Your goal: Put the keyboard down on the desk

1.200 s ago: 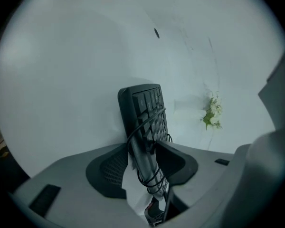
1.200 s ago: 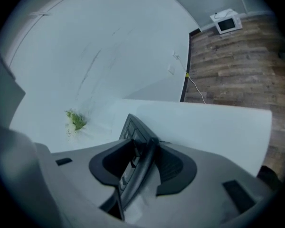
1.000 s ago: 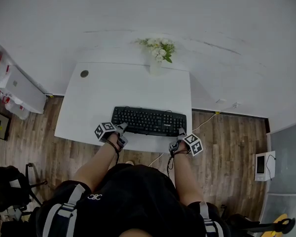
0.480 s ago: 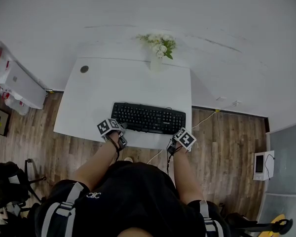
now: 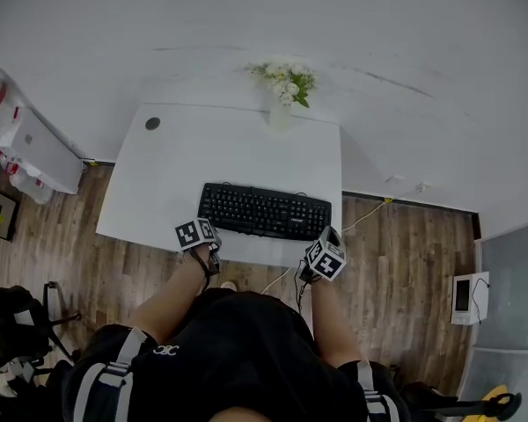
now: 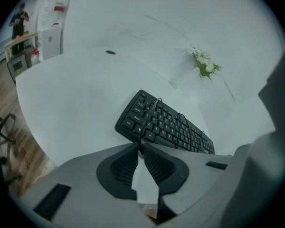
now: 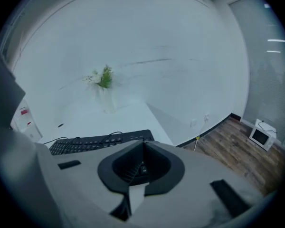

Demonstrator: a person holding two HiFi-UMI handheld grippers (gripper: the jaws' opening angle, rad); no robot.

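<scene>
The black keyboard (image 5: 265, 211) lies flat on the white desk (image 5: 176, 165), near its front edge, with its cable looped over the keys (image 6: 166, 125). My left gripper (image 5: 202, 236) hovers just off the keyboard's left front corner; its jaws (image 6: 140, 147) are closing, tips nearly together, with nothing between them. My right gripper (image 5: 321, 255) sits back from the keyboard's right front corner, at the desk's edge. Its jaws are shut and empty (image 7: 142, 144), and the keyboard (image 7: 99, 141) shows beyond them.
A vase of white flowers (image 5: 286, 90) stands at the desk's back edge against the wall. A dark cable hole (image 5: 152, 123) marks the back left corner. A white cabinet (image 5: 26, 152) stands left of the desk. A small white device (image 5: 465, 293) lies on the wooden floor at right.
Both grippers have pulled back from the keyboard's ends toward the person, and their jaws have come together. The keyboard stays where it lay.
</scene>
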